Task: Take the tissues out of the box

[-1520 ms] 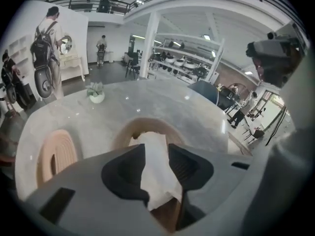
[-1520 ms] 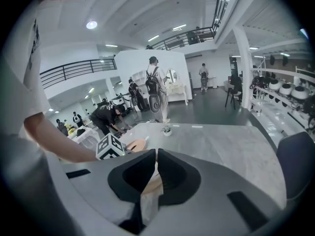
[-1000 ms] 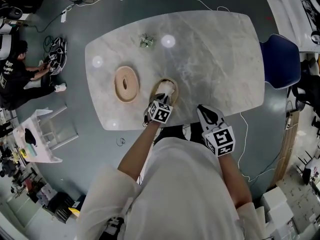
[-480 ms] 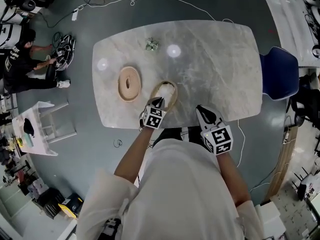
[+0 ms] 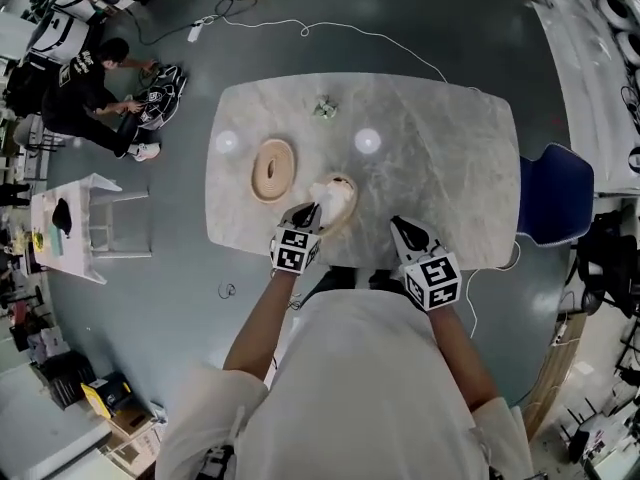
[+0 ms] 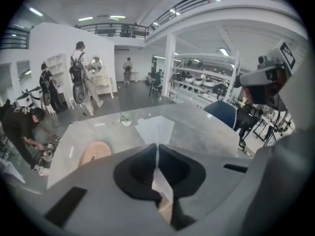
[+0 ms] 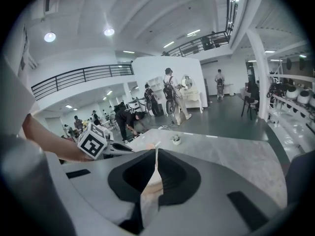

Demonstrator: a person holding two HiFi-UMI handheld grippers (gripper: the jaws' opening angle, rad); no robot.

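The left gripper (image 5: pixel 313 211) has its fingers clamped on a white paper tissue (image 6: pixel 156 129) at the mouth of the round tan woven box (image 5: pixel 343 208) on the grey marble worktop (image 5: pixel 440 158), while the right gripper (image 5: pixel 403 230) waits with fingers together on nothing, so the emptying looks barely begun

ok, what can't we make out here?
- What's left in the tissue box: head view, too small, gripped tissue covers the opening.
- Left gripper view: tissue box hidden under the left gripper's body; only the tissue shows.
- Far table edge: small greenish object, too small in every view.
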